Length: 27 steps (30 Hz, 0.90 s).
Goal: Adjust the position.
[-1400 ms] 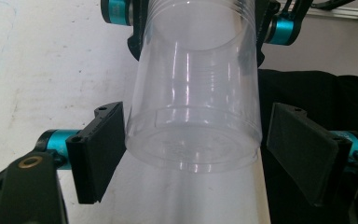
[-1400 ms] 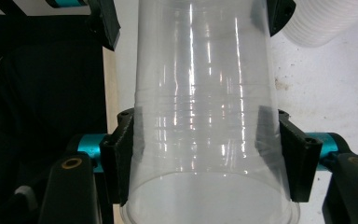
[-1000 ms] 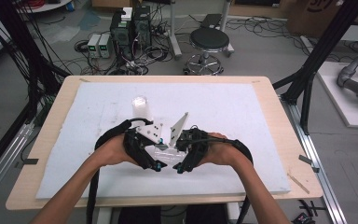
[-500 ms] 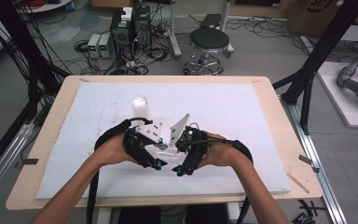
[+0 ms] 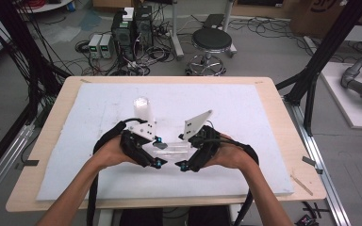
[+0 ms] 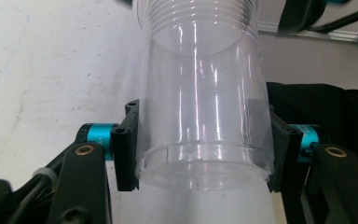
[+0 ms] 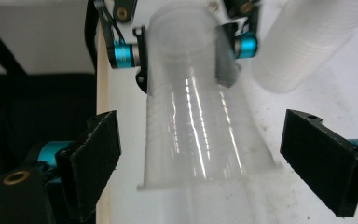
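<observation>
A clear plastic cup (image 5: 172,149) lies level between the two grippers, just above the white board (image 5: 245,103). My left gripper (image 5: 159,151) is shut on its base end; in the left gripper view both pads (image 6: 126,149) press the cup (image 6: 200,93) wall. My right gripper (image 5: 181,151) faces it from the other side. Its jaws have just been opening and now stand wide, either side of the cup (image 7: 196,121) rim without touching it. The right gripper (image 7: 209,154) view also shows the left gripper (image 7: 186,51) clamped on the far end.
A stack of clear cups (image 5: 142,110) stands upright on the board just behind the left gripper, and lies close to the held cup at upper right as the cup stack (image 7: 307,42). The wooden table edge (image 5: 52,141) frames the board.
The right gripper's jaws have come apart off the cup and the right hand has eased slightly away. The left gripper keeps its hold and has stayed in place.
</observation>
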Each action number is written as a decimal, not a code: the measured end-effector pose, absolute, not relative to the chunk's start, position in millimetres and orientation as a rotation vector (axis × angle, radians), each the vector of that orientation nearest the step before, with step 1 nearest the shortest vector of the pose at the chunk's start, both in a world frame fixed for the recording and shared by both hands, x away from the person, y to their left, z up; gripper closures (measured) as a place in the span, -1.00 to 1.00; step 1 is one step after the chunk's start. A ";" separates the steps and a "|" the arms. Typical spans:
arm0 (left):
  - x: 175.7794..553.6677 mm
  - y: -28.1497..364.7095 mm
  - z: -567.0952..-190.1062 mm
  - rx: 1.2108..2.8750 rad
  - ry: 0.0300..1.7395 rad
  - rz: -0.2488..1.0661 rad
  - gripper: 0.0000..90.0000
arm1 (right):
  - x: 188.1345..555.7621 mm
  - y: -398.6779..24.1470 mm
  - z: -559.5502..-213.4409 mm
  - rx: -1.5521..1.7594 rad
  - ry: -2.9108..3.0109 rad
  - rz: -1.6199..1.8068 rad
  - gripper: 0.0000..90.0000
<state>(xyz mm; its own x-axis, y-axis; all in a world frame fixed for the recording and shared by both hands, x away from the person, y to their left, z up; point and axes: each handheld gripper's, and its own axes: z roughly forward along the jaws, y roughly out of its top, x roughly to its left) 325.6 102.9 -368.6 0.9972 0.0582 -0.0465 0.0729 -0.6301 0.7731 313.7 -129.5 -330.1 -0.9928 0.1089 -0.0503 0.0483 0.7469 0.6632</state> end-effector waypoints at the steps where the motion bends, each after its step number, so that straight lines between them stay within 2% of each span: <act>1: 325.8 104.8 -372.1 2.245 0.094 -0.018 -0.07 | 314.0 -133.4 -330.8 0.145 2.844 1.115 -0.73; 15: 323.0 118.9 -390.2 1.959 0.156 -0.017 -0.07 | 317.2 -167.8 -341.6 0.261 2.709 1.407 -0.73; 27: 316.3 129.7 -397.7 1.718 0.190 -0.021 -0.07 | 318.0 -175.6 -353.5 0.252 2.663 1.591 -0.73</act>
